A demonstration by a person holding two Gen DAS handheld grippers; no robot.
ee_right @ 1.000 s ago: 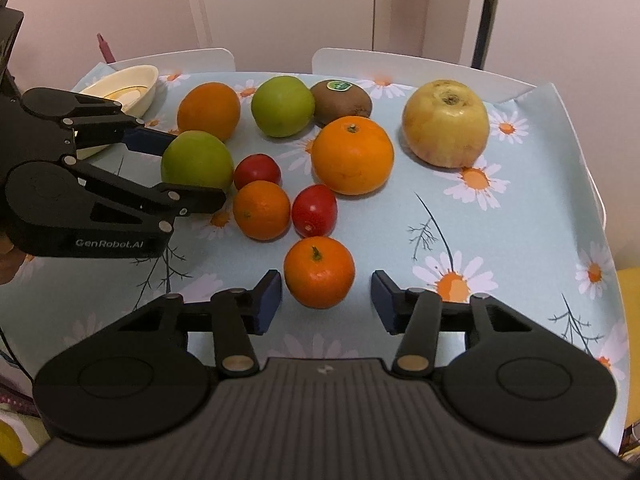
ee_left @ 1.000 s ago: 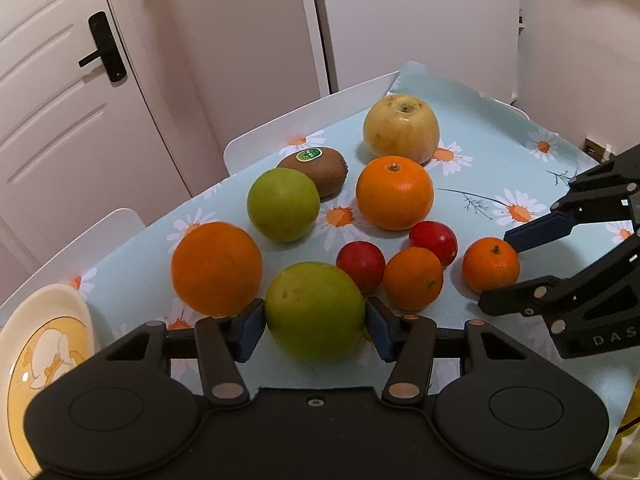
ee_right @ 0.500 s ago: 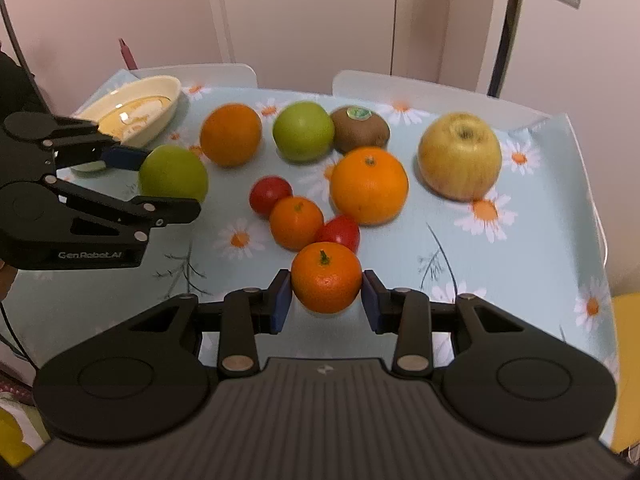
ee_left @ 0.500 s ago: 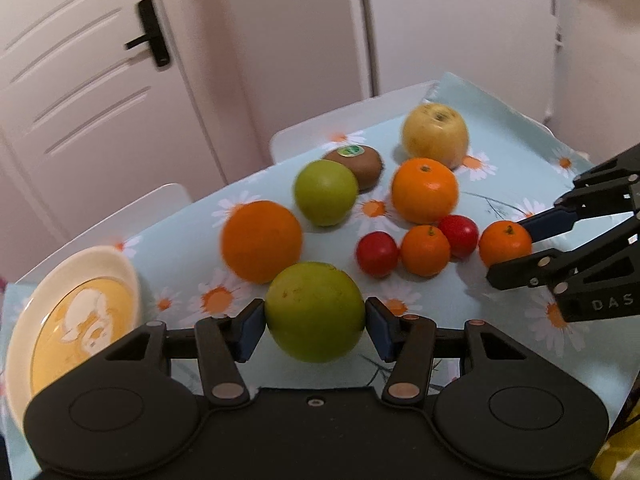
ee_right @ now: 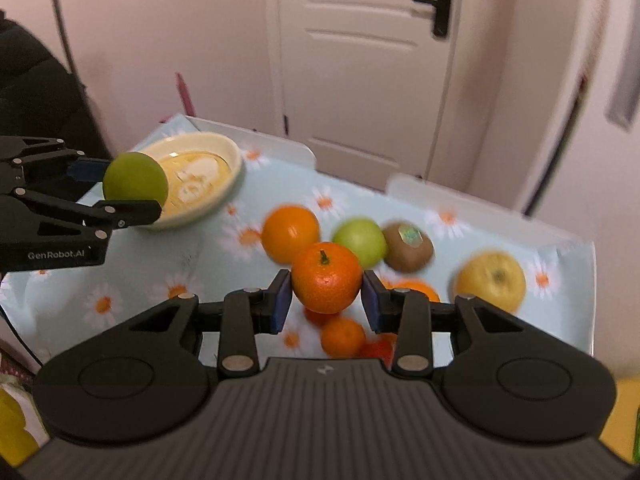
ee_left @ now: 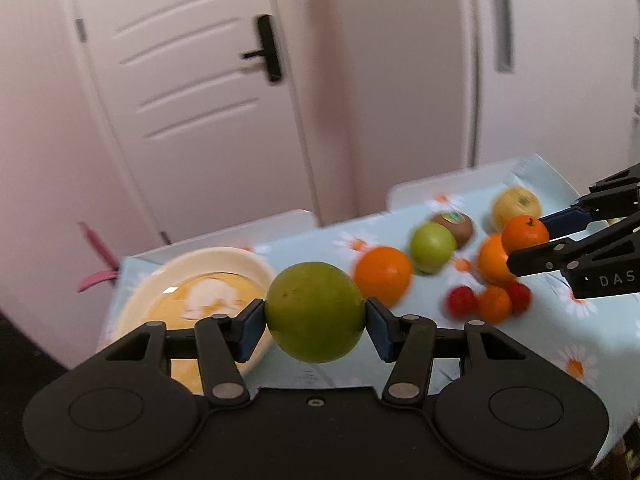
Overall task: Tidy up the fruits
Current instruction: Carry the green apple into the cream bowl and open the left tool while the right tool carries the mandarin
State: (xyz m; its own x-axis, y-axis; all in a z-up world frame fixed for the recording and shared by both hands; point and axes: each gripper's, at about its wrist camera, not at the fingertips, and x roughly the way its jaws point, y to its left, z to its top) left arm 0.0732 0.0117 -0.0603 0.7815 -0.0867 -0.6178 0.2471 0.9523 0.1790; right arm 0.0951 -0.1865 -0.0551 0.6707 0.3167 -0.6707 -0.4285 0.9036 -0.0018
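Both held fruits have risen off the table since a second ago. Left view: left gripper clamps one smooth green apple, one cream bowl at nine o'clock. Right view: right gripper clamps one dimpled tangerine; two oranges, another apple, one fuzzy kiwi at twelve o'clock.

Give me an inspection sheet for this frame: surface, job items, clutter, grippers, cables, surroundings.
Surface: table under a daisy-print cloth.
Job items: bowl at the far left; two oranges, green apple, kiwi, yellow apple, small mandarin and tomatoes on the cloth.
Clutter: nothing seen.
Grippers: left gripper shut on a green fruit; right gripper shut on a mandarin; both clear of the cloth.
Cables: nothing seen.
Surroundings: door, chair backs.
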